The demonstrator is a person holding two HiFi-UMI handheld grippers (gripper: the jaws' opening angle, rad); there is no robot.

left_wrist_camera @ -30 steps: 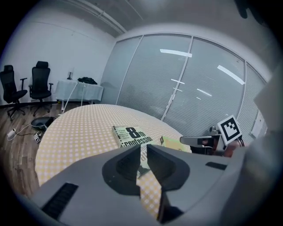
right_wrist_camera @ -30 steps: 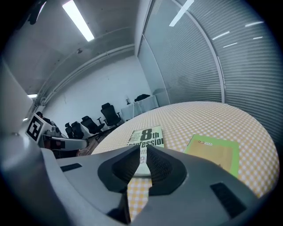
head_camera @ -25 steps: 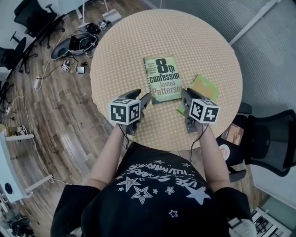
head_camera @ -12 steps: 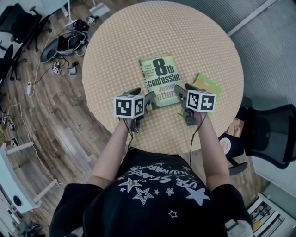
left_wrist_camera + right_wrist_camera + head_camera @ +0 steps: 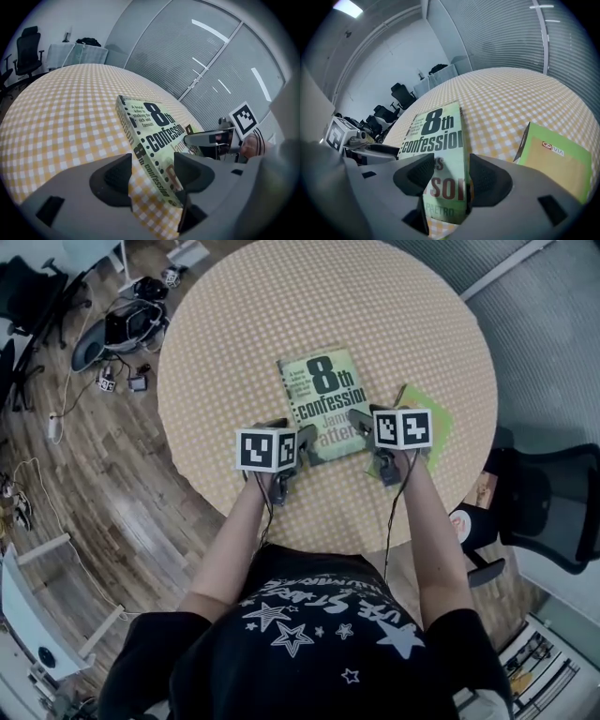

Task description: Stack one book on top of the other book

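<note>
A pale green paperback, "8th confession" (image 5: pixel 323 390), lies flat in the middle of the round checked table (image 5: pixel 281 306). To its right, on the cloth, is a smaller bright green book (image 5: pixel 439 427), partly hidden by the right gripper's marker cube. My left gripper (image 5: pixel 305 442) is open at the paperback's near-left corner, and the spine edge (image 5: pixel 150 164) runs between its jaws. At the near-right corner my right gripper (image 5: pixel 361 423) is open astride the paperback's right edge (image 5: pixel 450 178). The green book (image 5: pixel 555 164) lies just outside its right jaw.
The table's near edge is close to the person's body. A black office chair (image 5: pixel 553 512) stands at the right, with a small stool beside it. Cables and devices (image 5: pixel 122 329) lie on the wooden floor at the far left.
Both grippers moved forward and down from the table's near part to the paperback's near corners, and their jaws spread wider. The books have not moved.
</note>
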